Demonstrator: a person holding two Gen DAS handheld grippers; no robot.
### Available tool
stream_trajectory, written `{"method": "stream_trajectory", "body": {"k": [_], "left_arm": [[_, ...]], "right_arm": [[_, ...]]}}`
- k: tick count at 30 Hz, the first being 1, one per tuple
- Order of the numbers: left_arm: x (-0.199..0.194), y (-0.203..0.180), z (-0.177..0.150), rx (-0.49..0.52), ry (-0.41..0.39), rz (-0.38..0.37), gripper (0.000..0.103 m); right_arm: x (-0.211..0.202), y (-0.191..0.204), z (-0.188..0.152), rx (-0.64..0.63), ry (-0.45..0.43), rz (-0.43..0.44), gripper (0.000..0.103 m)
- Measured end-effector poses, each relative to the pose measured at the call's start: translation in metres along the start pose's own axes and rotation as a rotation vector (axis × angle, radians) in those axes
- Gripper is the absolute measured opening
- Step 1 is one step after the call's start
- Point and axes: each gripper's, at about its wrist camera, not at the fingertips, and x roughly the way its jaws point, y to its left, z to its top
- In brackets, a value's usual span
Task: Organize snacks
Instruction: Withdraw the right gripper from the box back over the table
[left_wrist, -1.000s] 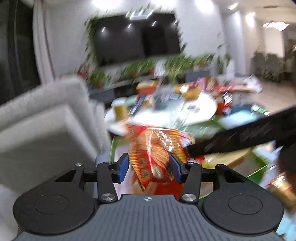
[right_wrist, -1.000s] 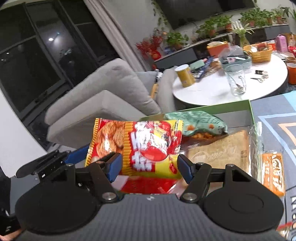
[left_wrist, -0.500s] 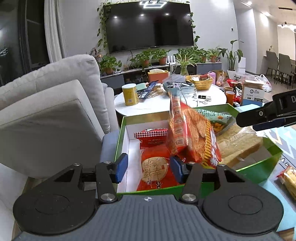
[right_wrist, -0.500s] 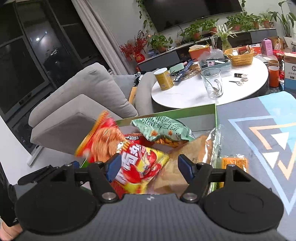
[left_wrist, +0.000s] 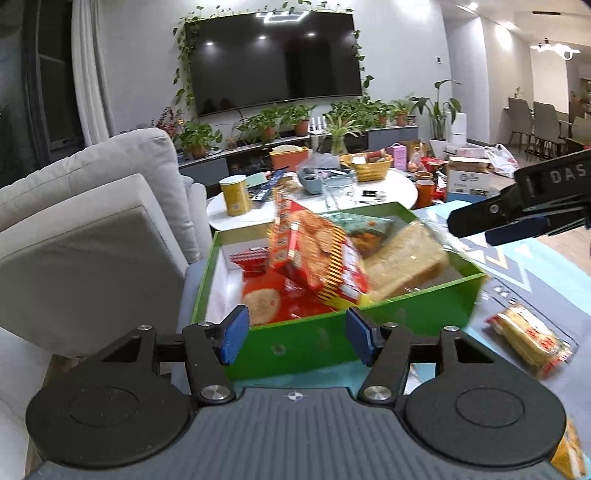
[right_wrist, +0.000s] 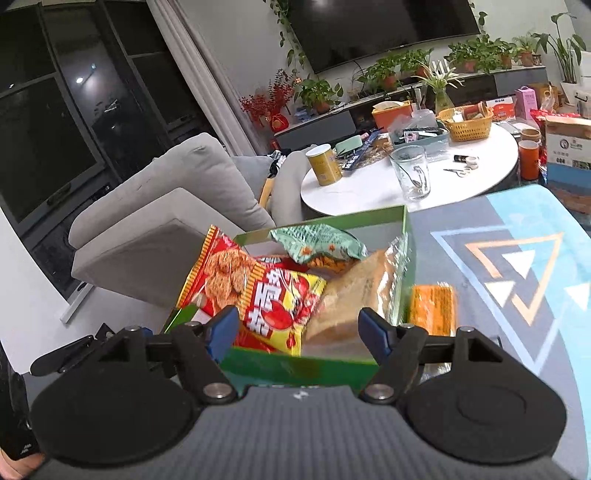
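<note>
— Where is the shiny red and yellow cracker bag (right_wrist: 255, 291) sitting?

— It is leaning inside the green cardboard box (left_wrist: 332, 339), on top of the other snacks, next to the loaf of brown bread in clear wrap (left_wrist: 402, 258) (a green snack bag (right_wrist: 317, 245) is lying behind it).

— Is a claw holding it?

— No. The left gripper (left_wrist: 295, 334) and the right gripper (right_wrist: 297, 330) have just been opening, and nothing is sitting between their blue pads. An orange packet (right_wrist: 432, 308) is lying on the mat beside the box.
</note>
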Motion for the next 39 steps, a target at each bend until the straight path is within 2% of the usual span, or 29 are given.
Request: {"method": "stream_trajectory", "body": {"k": [8,14,18,29,36,39], "left_arm": [[-0.027,-0.026,-0.020,-0.005,0.014,-0.058,0.058],[-0.040,-0.041,-0.026,-0.014,0.026,-0.078,0.059],[-0.049,-0.052,-0.031,-0.014,0.021,-0.106,0.064],[-0.051,-0.088,-0.057,0.035,0.099,-0.175,0.065],[-0.040,-0.100,-0.067,0.035,0.150,-0.181,0.065],[-0.036,-0.100,-0.068,0.027,0.163,-0.184,0.065]], "right_arm": [[-0.024,-0.005,-0.024,0.014,0.011,-0.013,0.043],[-0.054,-0.009,-0.021,0.031,-0.049,-0.018,0.043],[-0.068,-0.007,-0.022,0.018,-0.078,-0.022,0.043],[-0.059,-0.010,-0.057,-0.009,-0.020,-0.058,0.043],[-0.053,-0.012,-0.072,-0.074,-0.011,-0.174,0.043],[-0.050,-0.016,-0.075,-0.081,-0.003,-0.189,0.043]]}}
